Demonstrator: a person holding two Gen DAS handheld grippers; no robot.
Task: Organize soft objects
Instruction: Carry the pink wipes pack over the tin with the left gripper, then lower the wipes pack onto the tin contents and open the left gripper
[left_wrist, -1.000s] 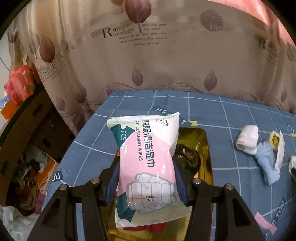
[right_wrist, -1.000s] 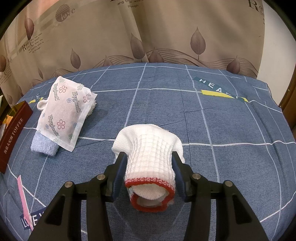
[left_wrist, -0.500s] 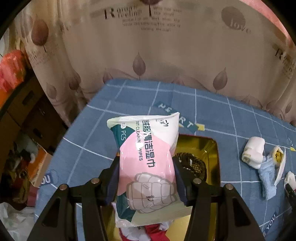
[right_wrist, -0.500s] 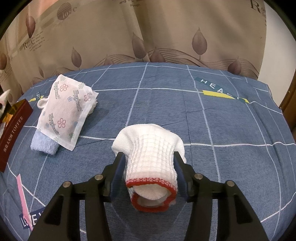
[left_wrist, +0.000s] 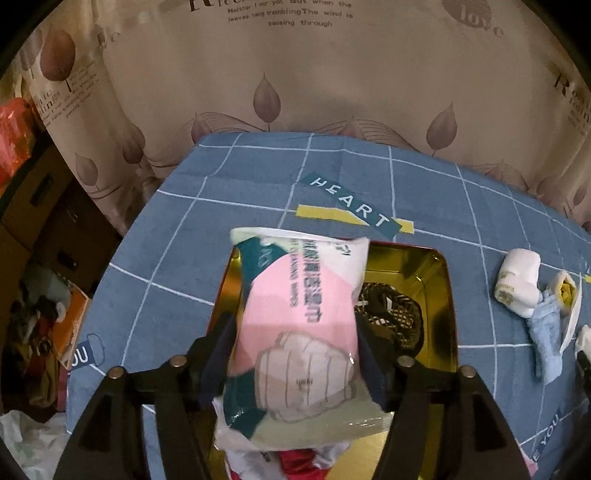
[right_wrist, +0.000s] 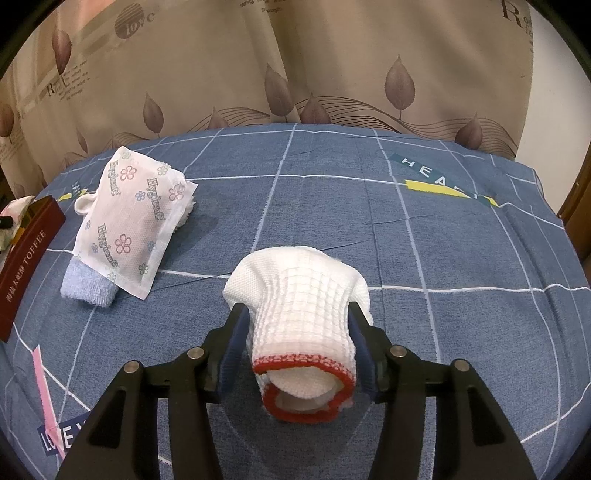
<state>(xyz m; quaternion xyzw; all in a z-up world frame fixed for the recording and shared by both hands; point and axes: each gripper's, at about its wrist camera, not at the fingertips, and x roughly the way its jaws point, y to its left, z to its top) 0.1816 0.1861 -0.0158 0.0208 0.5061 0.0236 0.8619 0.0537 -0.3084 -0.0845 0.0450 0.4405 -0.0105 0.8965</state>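
Observation:
A pink, white and green wet-wipes pack (left_wrist: 299, 325) hangs blurred between the fingers of my left gripper (left_wrist: 293, 332), right above the gold tin (left_wrist: 441, 295). The left jaws are opening, and a gap shows between each pad and the pack. In the right wrist view, a white knit sock with a red cuff (right_wrist: 299, 314) lies on the blue checked bedspread (right_wrist: 443, 229). My right gripper (right_wrist: 295, 325) is closed around the sock's middle, pads against its sides.
The tin holds a dark mesh item (left_wrist: 391, 317) and something red and white (left_wrist: 295, 461) under the pack. A flowered Hygiene packet (right_wrist: 133, 221) lies over a light blue towel (right_wrist: 86, 291). A dark red toffee lid (right_wrist: 26, 266) and a rolled white sock (left_wrist: 517, 284) lie nearby. Beyond the bed's left edge is clutter (left_wrist: 40, 325).
My left gripper moved forward and down over the tin, then its jaws spread and the wipes pack came loose and tipped. The right gripper stayed put, its jaws a touch wider.

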